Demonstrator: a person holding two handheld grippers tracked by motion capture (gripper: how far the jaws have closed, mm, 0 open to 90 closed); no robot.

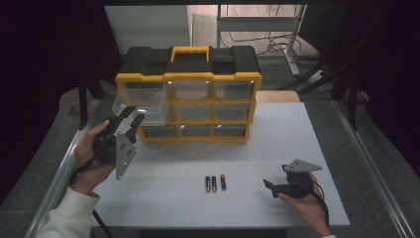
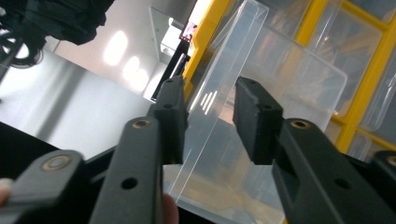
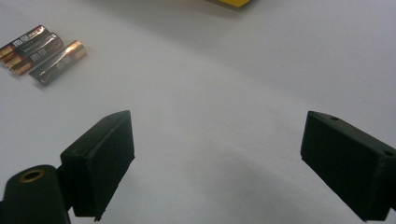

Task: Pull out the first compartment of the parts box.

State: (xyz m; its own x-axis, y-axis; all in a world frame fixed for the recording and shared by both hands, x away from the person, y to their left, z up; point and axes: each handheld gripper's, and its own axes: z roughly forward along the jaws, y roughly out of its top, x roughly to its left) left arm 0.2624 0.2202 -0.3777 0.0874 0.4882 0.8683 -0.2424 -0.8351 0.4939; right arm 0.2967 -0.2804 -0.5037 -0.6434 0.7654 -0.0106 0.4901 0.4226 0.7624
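Your left gripper [image 1: 130, 120] is raised at the left edge of the white bench [image 1: 277, 148], level with the top-left corner of the drawer organizer [image 1: 190, 94]. A clear plastic drawer [image 1: 143, 101] juts out of the organizer's top-left bay, towards the bench's left edge. In the left gripper view, your left gripper [image 2: 208, 119] has its jaws parted with a gap between the pads; the drawer's [image 2: 261, 107] thin front wall stands upright in that gap. The wall lies close against the left pad; whether it touches cannot be told. The right pad stands clear of it. The jaws are not clamped on the wall.

The organizer, yellow-framed with a black top and a yellow carry handle [image 1: 190, 51], stands along the bench's far edge, left of centre. Its other clear drawers sit flush in their bays.

Your right gripper [image 1: 271, 187] rests low near the bench's front-right corner, held in your hand [image 1: 307, 203]. In the right gripper view, your right gripper [image 3: 217, 163] has its jaws spread wide over bare bench surface, holding nothing.

Three batteries [image 1: 215, 183] lie side by side near the middle of the bench's front edge, between your two grippers, well apart from the organizer. In the right gripper view, the batteries [image 3: 39, 53] lie at upper left, clear of the jaws.
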